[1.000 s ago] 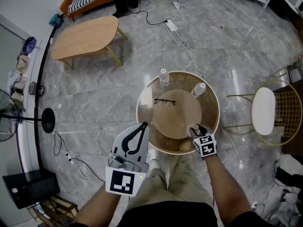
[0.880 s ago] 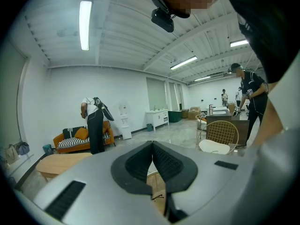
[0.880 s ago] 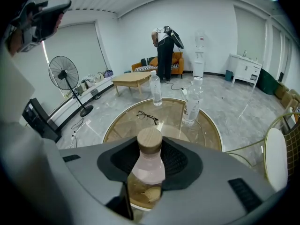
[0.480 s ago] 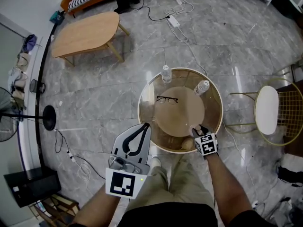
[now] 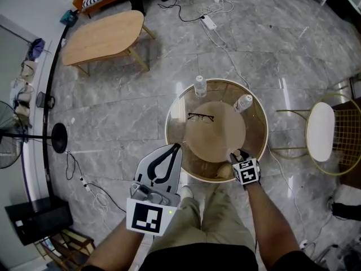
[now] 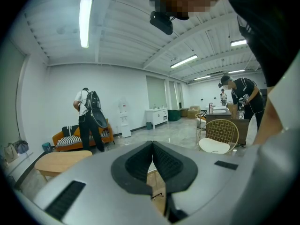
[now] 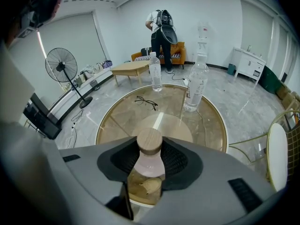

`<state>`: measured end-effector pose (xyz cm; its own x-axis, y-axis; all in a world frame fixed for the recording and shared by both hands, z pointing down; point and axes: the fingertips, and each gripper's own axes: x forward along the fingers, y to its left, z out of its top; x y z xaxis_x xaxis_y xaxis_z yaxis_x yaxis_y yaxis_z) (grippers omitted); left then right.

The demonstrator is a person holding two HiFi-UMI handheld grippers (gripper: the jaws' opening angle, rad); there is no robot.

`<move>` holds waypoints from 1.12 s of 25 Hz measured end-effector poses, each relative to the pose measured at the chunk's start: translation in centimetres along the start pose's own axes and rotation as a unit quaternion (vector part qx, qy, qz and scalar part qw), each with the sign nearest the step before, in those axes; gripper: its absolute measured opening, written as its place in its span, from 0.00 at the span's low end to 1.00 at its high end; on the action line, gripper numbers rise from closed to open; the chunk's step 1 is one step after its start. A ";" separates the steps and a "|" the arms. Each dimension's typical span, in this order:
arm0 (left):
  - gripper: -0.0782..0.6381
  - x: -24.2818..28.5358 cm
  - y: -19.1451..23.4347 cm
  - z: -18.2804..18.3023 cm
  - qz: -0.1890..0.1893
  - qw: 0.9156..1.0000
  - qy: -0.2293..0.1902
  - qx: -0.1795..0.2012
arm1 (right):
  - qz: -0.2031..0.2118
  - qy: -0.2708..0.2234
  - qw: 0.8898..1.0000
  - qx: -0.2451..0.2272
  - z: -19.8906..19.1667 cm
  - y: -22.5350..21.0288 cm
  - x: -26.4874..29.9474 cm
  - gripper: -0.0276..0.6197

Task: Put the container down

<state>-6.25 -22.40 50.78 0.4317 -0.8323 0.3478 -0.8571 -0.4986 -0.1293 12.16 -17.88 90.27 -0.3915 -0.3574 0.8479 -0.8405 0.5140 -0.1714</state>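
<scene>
One container (image 7: 149,167) clamped in right gripper (image 5: 238,153) at table (image 5: 179,151) near edge; left gripper (image 5: 174,149) closed, empty.

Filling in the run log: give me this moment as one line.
right gripper: shut on container at table near edge | left gripper: shut, empty, beside table | glasses, two bottles on table

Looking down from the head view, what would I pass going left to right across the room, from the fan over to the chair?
Standing fan → left gripper → eyeglasses on the round table → right gripper, holding the container → white chair.
</scene>
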 end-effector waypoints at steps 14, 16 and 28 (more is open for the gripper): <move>0.13 5.4 -0.5 -0.8 -0.008 1.000 -0.017 0.007 | -0.003 0.018 1.000 -0.010 -1.1 -0.8 2.5 0.28; 0.13 5.7 -0.8 -0.7 -0.011 1.000 -0.016 0.011 | -0.003 0.021 1.000 -0.011 -1.2 -1.0 2.5 0.28; 0.13 5.7 -1.5 -1.5 -0.010 1.000 -0.007 0.000 | 0.005 0.057 0.998 -0.041 -3.3 -1.2 4.4 0.28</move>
<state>-2.93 -26.06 54.32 0.4520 -0.8260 0.3369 -0.8487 -0.5145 -0.1226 12.66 -17.53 95.84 -0.3506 -0.2639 0.8986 -0.8015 0.5808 -0.1421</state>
